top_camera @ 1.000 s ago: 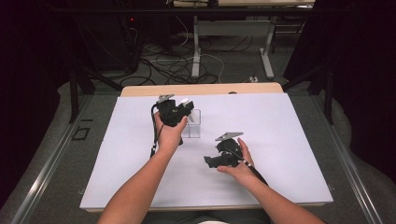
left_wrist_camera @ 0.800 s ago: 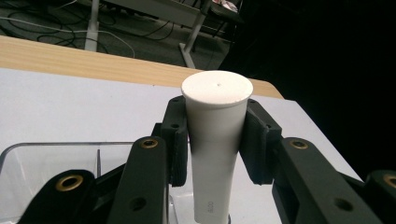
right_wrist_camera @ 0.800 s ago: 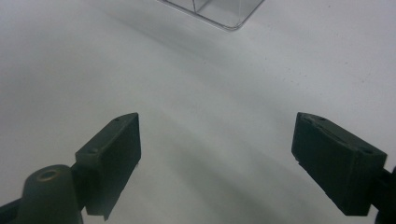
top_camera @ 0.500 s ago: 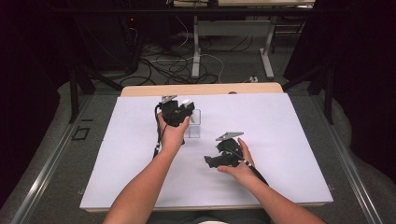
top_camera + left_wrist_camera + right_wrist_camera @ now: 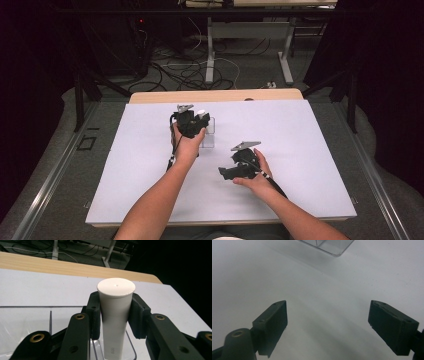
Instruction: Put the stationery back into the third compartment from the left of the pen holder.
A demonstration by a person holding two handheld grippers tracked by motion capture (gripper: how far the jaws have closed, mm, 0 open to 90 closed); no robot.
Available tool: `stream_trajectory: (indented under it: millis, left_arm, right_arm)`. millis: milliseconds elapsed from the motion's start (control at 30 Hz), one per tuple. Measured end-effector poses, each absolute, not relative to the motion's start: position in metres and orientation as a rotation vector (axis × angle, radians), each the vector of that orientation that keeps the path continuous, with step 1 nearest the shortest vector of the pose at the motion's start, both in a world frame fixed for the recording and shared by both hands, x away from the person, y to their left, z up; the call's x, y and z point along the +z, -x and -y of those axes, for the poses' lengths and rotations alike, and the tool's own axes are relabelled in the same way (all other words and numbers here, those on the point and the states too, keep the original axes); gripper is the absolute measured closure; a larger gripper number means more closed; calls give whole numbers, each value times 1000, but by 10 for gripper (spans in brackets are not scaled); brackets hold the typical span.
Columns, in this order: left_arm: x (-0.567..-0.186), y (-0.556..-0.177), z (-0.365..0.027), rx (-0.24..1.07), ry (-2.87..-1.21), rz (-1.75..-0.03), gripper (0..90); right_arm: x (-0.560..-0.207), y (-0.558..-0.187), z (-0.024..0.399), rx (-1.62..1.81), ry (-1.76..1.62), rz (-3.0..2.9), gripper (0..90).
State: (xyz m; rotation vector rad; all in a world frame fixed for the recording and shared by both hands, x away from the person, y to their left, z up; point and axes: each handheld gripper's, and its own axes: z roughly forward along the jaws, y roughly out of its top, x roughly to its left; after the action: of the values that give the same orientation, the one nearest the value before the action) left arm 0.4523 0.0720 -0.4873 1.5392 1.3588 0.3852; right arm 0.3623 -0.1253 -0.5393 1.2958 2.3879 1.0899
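White tube point(image 5: 115, 315), white table point(image 5: 310, 135), dark room, floor cables point(image 5: 190, 70)

Matt white plastic tube point(image 5: 115, 315)

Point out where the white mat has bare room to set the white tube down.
Bare: the white mat left of the left gripper, and right of the right gripper. Crowded: the middle, where the white tube and clear box sit.
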Motion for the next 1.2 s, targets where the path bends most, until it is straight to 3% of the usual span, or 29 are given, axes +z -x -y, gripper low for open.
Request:
stream_trajectory:
  millis: [500, 700, 1200]
  left_arm:
    - [-490, -450, -71, 375, -1554, -1371, 653]
    - [-486, -447, -73, 414, -1554, -1313, 450]
    - [-470, -436, -88, 442, -1616, -1255, 234]
  right_arm:
    - [-540, -363, 126, 1104, -1294, -2377, 153]
    - [-539, -363, 126, 1086, -1289, -2385, 153]
    - [-538, -363, 127, 1084, -1295, -2373, 153]
